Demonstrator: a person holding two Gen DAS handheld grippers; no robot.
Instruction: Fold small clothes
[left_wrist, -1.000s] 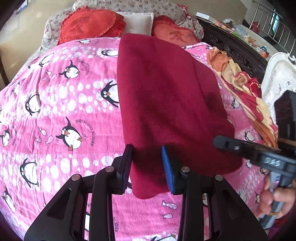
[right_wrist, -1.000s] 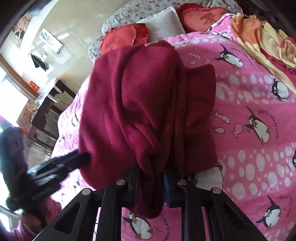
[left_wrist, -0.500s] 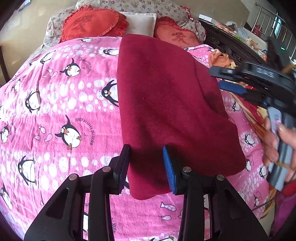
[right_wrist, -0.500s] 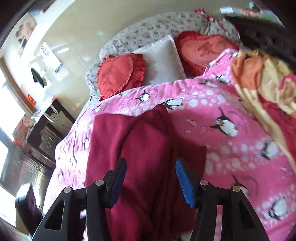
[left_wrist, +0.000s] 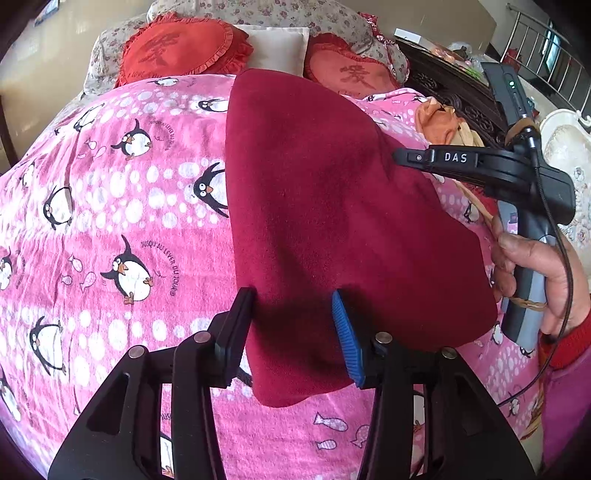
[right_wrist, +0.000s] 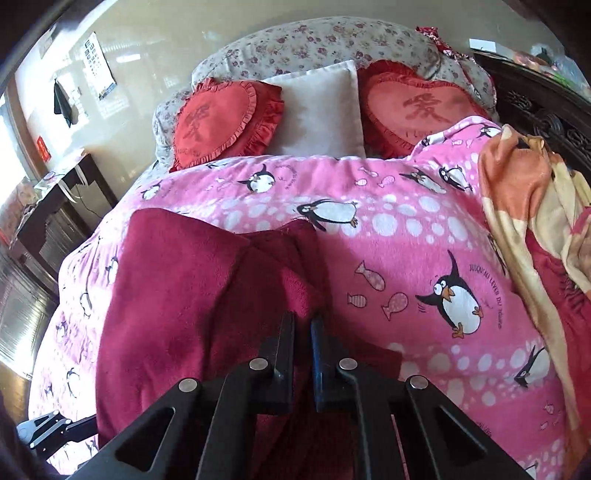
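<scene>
A dark red fleece garment (left_wrist: 325, 206) lies folded lengthwise on the pink penguin blanket (left_wrist: 122, 206). My left gripper (left_wrist: 293, 306) is open, its jaws straddling the garment's near end just above it. My right gripper (left_wrist: 397, 157) reaches in from the right over the garment's right edge. In the right wrist view the right gripper (right_wrist: 303, 325) has its jaws nearly closed over a raised ridge of the red garment (right_wrist: 177, 302); whether cloth is pinched between them is not clear.
Two red heart cushions (right_wrist: 221, 122) and a white pillow (right_wrist: 321, 110) sit at the bed head. An orange and red blanket (right_wrist: 532, 221) lies crumpled on the bed's right side. A dark carved headboard (left_wrist: 454, 92) runs along the right.
The right gripper let the garment's end drop flat, swung open above the bed, then came back down onto the garment's right edge with jaws nearly closed. The left gripper stayed put, open.
</scene>
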